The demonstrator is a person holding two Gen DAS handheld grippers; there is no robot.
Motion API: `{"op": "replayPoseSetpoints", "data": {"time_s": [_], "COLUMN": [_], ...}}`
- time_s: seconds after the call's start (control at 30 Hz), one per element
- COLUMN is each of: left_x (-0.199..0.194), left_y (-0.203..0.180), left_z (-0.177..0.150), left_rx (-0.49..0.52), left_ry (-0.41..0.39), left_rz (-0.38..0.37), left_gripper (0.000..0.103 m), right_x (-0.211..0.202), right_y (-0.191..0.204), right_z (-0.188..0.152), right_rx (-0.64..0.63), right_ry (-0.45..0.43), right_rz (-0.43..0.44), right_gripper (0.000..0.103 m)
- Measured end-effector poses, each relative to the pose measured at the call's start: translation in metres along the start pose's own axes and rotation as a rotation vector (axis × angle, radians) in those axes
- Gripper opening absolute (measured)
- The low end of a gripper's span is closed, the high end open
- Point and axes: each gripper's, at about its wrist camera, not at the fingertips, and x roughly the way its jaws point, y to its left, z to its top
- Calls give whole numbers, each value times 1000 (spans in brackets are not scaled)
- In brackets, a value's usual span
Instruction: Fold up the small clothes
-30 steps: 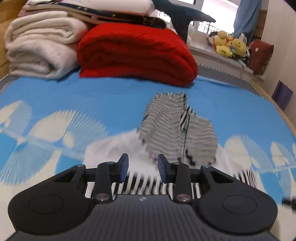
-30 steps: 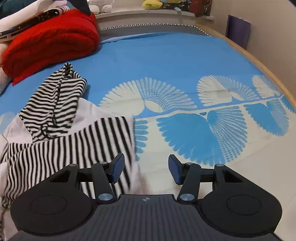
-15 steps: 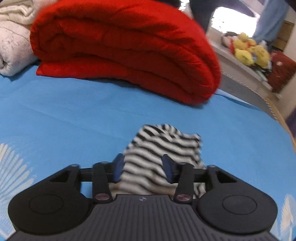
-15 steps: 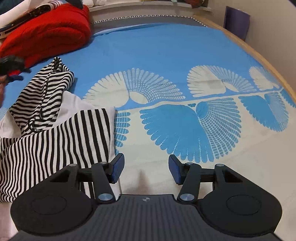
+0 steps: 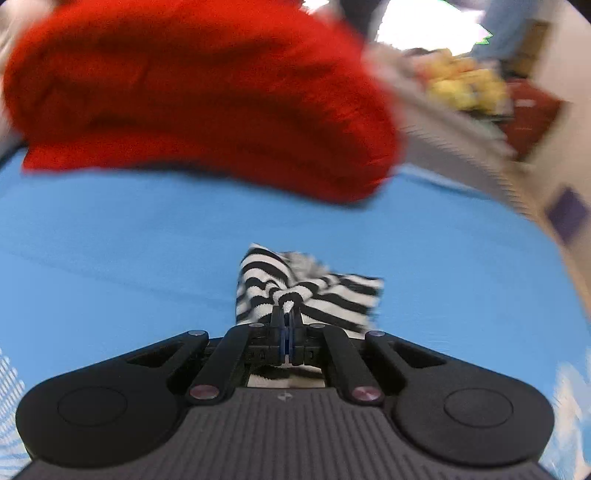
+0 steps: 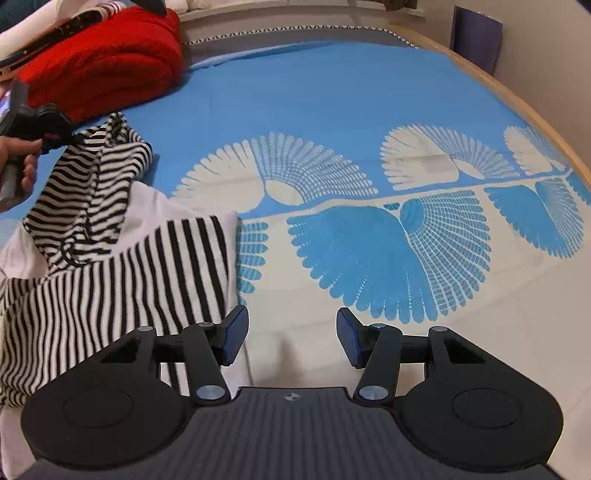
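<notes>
Fabric of the striped garment (image 6: 110, 258) lies bunched at the left of the blue patterned bed cover (image 6: 332, 110). The left gripper (image 5: 286, 325) has its jaws fully closed on the far striped end (image 5: 295, 291), near the red blanket (image 5: 192, 96). The right gripper (image 6: 291, 336) waits half open and empty beside the garment's near edge. The step seems to be grasping the end; next, I think, it must be pulled out or folded over, without slipping.

Both fisheye views were bright and evenly lit, edges curved. The left view was motion-blurred, its window (image 5: 424, 22) blown out; the right view stayed sharp.
</notes>
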Motion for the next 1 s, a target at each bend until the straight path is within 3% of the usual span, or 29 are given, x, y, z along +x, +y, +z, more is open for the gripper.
{"op": "replayPoseSetpoints", "data": {"time_s": [0.13,0.23,0.33,0.4,0.43,0.5,0.57,0.63,0.7,0.73,0.8,0.83,0.93,1.0], "left_x": [-97,-178,-248,-278,-292,-316,-325,-317,-288,-275,-254,-249,-242,-239], "left_y": [-19,-22,-10,14,27,49,68,72,69,71,75,81,94,94], "left_z": [-43,-106,-179,-210,-219,-222,-223,-228,-226,-227,-235,-239,-246,-250], "left_rx": [99,165,219,128,60,-96,-273,-350,-371,-376,-397,-430,-528,-546], "left_ry": [-56,-17,137,234,244,172,106,75,164,201,272,284,302,318], "left_rz": [-166,-252,-226,-152,-110,-67,-93,-72,16,40,71,77,62,76], "left_gripper": [1,1,1,2,4,9,25,29,31,37,39,40,45,45], "right_x": [-13,-25,-36,-42,-45,-48,-49,-47,-38,-30,-15,-7,19,33], "right_y": [2,4,5,6,7,11,15,21,28,32,40,45,57,64], "right_z": [6,10,14,15,15,14,11,7,2,-2,-8,-12,-22,-28], "right_rx": [30,54,93,120,130,145,165,182,206,222,248,257,299,317], "right_ry": [-25,-52,-74,-93,-101,-114,-125,-122,-86,-51,28,74,180,216], "right_rz": [26,47,69,79,84,105,132,174,220,236,267,278,287,268], "right_gripper": [55,55,55,55,55,54,53,44,35,35,36,37,51,52]}}
